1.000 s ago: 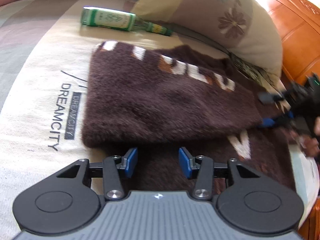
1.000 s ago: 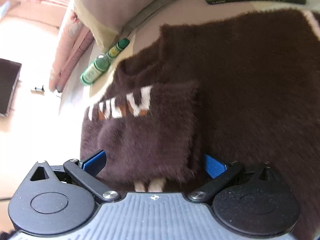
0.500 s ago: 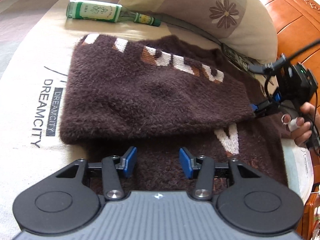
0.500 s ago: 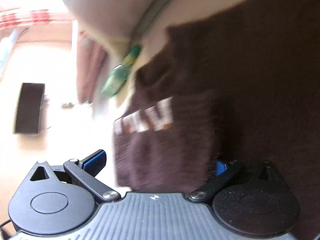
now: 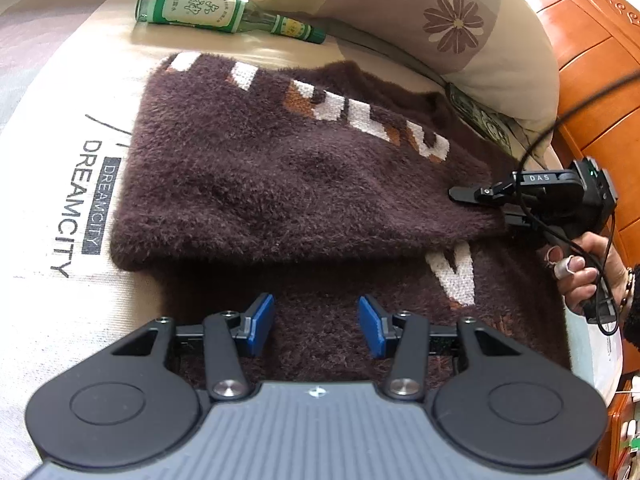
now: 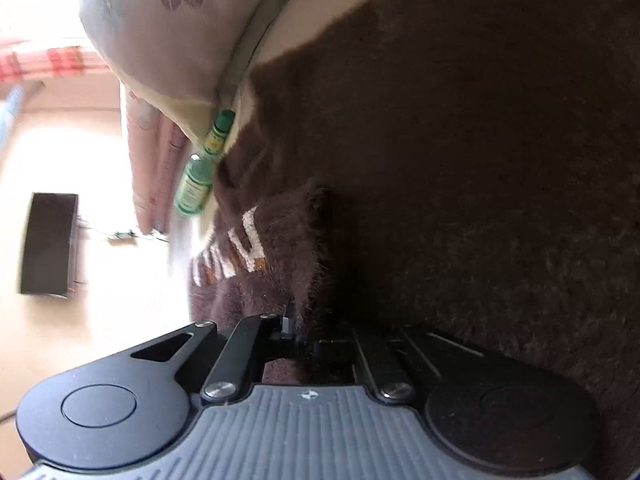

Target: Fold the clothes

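**Right hand-held gripper pinched on the folded sweater's edge, left one part open above it**

I take the brown fuzzy sweater (image 5: pixel 280 184) as my landmark. It lies on the bed (image 5: pixel 48 200), on a cream cover printed DREAMCITY, with one half folded over the other so the white and orange lettering runs along the far edge of the top layer. Behind the sweater a flowered pillow (image 5: pixel 460 20) leans against an orange wooden headboard (image 5: pixel 600 92). Beyond the sweater's far edge, just clear of it, a green glass bottle (image 5: pixel 208 10) lies on its side. A phone in a green case (image 5: pixel 480 120) sits between the sweater and the pillow.

My right hand-held gripper (image 6: pixel 304 340) has its jaws brought together on the near-right edge of the folded top layer; fuzzy brown pile is caught between the fingers. A hand (image 5: pixel 580 272) grips its handle, beside the sweater's right edge.

My left hand-held gripper (image 5: pixel 316 324) hangs over the sweater's near, lower layer, jaws roughly half open, blue pads (image 5: pixel 260 324) holding nothing; I cannot tell whether they touch the pile.
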A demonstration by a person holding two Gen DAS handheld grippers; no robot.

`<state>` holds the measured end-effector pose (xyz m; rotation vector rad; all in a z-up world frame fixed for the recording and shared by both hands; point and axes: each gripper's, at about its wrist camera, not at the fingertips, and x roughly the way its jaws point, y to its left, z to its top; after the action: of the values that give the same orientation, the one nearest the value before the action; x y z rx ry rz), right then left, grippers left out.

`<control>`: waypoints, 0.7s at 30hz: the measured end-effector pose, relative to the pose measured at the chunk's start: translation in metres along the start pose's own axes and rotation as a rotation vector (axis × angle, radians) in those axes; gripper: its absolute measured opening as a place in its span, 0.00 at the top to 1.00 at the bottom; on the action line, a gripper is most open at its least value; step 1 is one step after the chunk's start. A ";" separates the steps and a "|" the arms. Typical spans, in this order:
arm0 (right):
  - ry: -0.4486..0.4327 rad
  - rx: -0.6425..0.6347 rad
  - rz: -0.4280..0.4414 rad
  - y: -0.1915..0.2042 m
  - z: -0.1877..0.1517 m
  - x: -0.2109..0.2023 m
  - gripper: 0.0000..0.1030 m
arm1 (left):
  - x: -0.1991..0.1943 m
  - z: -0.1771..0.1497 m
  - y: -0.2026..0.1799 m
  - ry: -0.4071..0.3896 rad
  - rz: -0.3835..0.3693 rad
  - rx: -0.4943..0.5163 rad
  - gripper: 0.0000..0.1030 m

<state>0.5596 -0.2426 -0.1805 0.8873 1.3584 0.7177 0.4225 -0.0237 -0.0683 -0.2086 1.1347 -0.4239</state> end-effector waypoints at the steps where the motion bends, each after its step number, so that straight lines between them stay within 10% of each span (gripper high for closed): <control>1: 0.002 -0.005 -0.024 0.006 0.001 0.000 0.94 | 0.000 -0.001 -0.001 0.001 -0.003 0.003 0.54; 21: -0.043 -0.182 -0.280 0.056 0.004 -0.027 0.93 | -0.030 0.004 0.001 -0.102 -0.021 0.051 0.54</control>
<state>0.5645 -0.2380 -0.1185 0.5518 1.3225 0.5910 0.4151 -0.0101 -0.0418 -0.1959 1.0210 -0.4552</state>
